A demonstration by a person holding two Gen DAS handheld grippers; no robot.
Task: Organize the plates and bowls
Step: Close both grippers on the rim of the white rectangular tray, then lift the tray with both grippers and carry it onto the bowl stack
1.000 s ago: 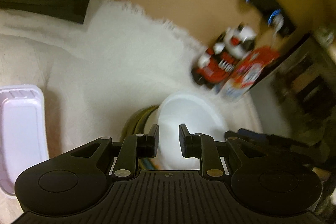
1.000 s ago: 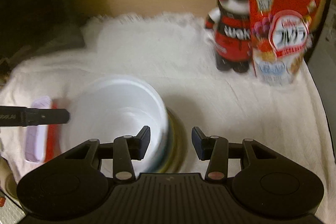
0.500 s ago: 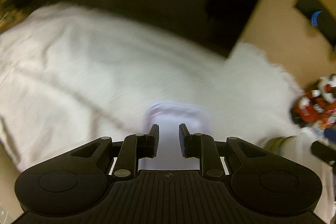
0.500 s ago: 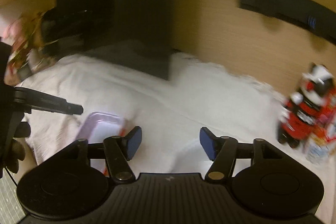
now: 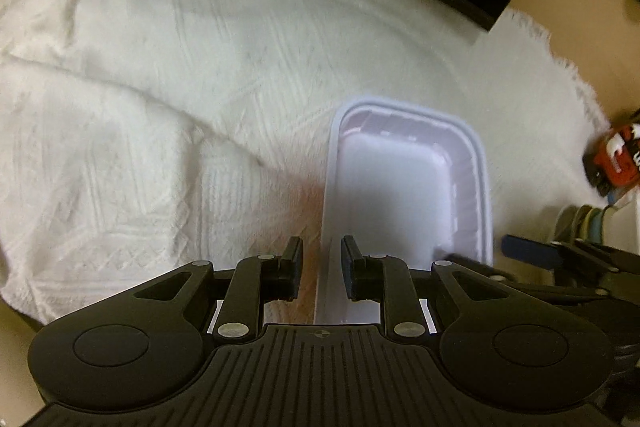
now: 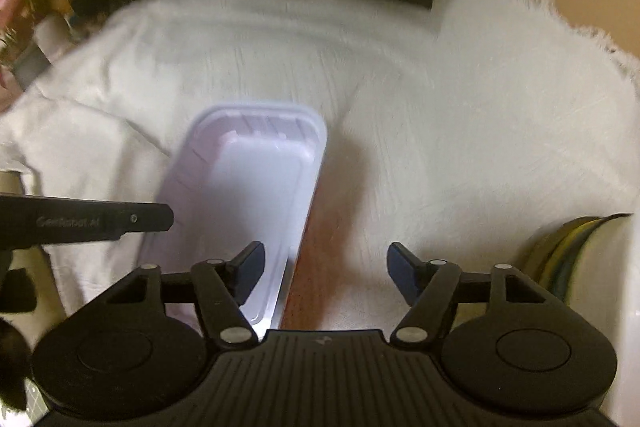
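In the left wrist view the left gripper (image 5: 320, 269), jaws slightly parted, straddles the near rim of the lavender tray (image 5: 404, 195) on the white cloth (image 5: 160, 87) without pinching it, while in the right wrist view the right gripper (image 6: 326, 273) hovers spread wide beside that tray, stacked plates (image 6: 568, 255) at right suggesting only the tray remains.

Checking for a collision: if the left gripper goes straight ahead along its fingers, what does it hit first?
Most likely the lavender tray. The left gripper, jaws a little apart, already straddles the tray's left rim, so that wall sits right in its line. Past it lies only the white cloth. Depth is unclear.
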